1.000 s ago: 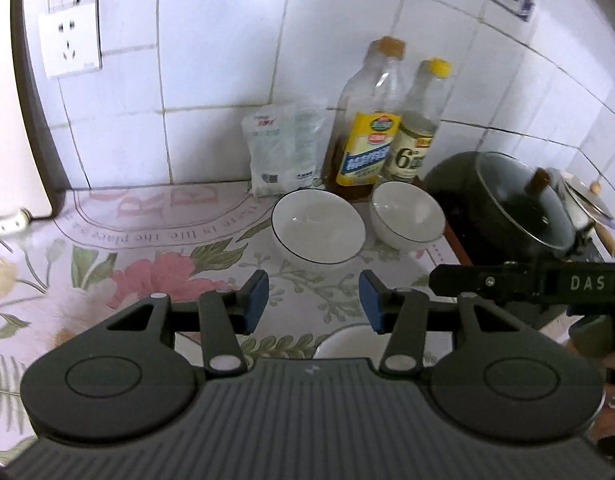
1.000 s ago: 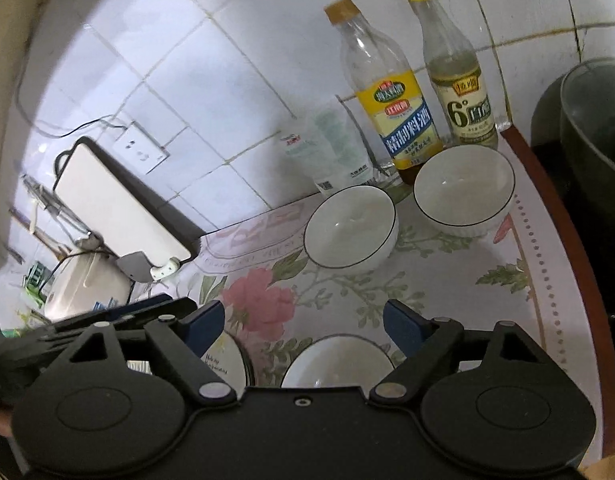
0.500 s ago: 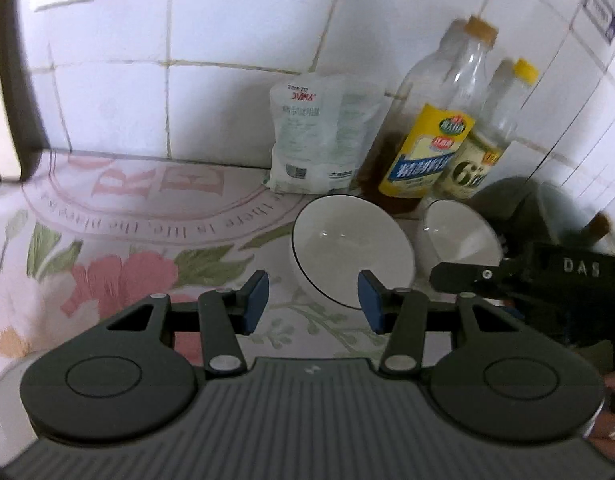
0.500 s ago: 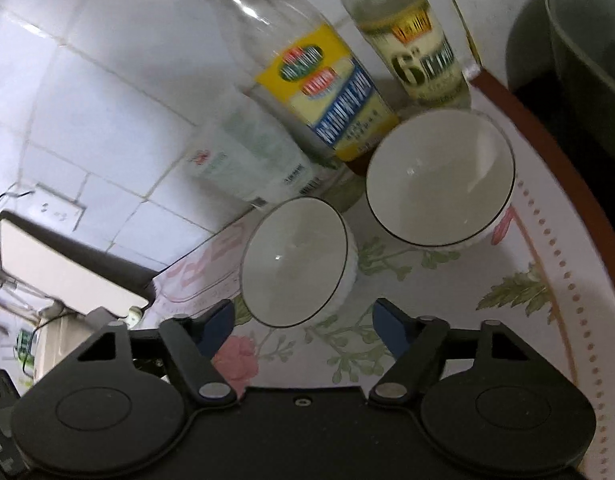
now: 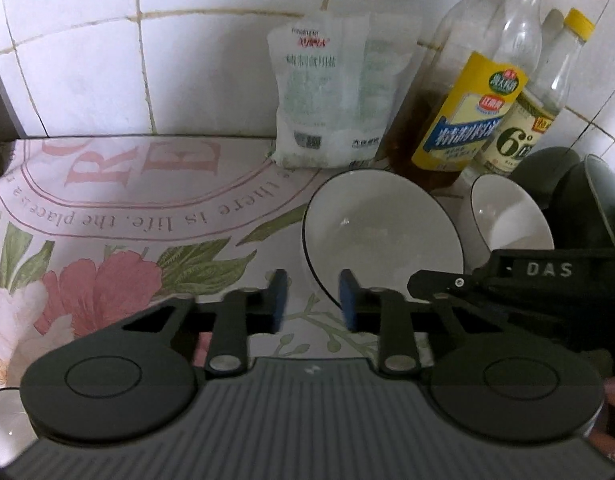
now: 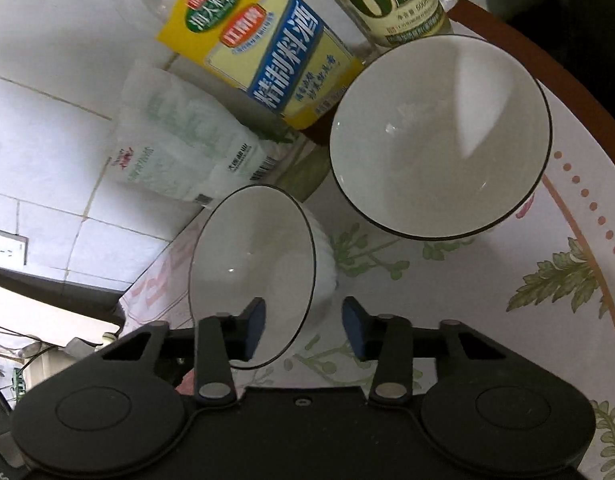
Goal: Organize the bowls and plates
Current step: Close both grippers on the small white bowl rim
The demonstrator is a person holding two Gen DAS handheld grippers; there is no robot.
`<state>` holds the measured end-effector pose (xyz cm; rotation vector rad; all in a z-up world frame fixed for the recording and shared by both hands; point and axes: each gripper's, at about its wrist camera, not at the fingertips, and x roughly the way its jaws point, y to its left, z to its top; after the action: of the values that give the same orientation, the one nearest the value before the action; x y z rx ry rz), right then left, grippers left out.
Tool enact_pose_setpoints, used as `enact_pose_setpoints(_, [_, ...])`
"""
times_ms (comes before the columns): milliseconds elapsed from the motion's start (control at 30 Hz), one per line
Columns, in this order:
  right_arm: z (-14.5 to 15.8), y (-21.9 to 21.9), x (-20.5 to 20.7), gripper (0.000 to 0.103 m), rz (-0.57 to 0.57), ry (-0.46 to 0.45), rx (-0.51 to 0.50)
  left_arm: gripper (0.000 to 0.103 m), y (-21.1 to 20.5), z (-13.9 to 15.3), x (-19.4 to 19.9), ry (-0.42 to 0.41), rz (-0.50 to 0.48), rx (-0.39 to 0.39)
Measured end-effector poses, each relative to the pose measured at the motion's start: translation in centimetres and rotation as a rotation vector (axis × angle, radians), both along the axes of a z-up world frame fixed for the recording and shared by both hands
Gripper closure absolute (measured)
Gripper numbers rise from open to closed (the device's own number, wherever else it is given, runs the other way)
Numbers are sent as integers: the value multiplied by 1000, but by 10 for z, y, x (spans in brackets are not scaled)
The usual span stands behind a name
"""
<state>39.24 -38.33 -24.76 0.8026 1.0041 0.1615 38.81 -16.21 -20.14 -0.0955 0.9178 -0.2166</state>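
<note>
Two white bowls with thin black rims stand on the floral cloth near the bottles. My left gripper (image 5: 312, 300) straddles the near left rim of the left bowl (image 5: 381, 232). Its jaws are closing, and a sliver of gap still shows beside the left pad. My right gripper (image 6: 304, 328) straddles the near right rim of that same left bowl (image 6: 251, 264), one pad inside and one outside. Its jaws are closing too, and the outer pad is still apart from the wall. The right bowl (image 6: 439, 136) stands free behind; in the left wrist view the right bowl (image 5: 507, 220) is partly hidden by the right gripper's body.
Against the tiled wall stand a salt bag (image 5: 327, 96), a yellow-labelled bottle (image 5: 467, 112) and a vinegar bottle (image 5: 543, 96). A dark pot (image 5: 579, 200) sits at the right. A white dish (image 5: 3, 420) lies at the lower left. The table's brown edge (image 6: 547, 68) curves past the right bowl.
Both grippers came forward and down to the left bowl. Both pairs of jaws narrowed, the right one a lot, and the bowl's rim now lies between each pair.
</note>
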Motion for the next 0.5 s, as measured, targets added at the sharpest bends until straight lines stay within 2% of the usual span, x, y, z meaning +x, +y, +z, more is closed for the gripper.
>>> enact_pose_setpoints(67, [-3, 2, 2, 77, -2, 7, -21, 86, 0, -2, 1, 5, -2, -19])
enact_pose_setpoints(100, [-3, 2, 3, 79, -3, 7, -31, 86, 0, -3, 2, 8, -1, -26])
enact_pose_setpoints(300, [-7, 3, 4, 80, 10, 1, -48, 88, -1, -11, 6, 37, 31, -43])
enact_pose_setpoints(500, [-4, 11, 2, 83, 23, -4, -107, 91, -3, -9, 2, 57, 52, -30])
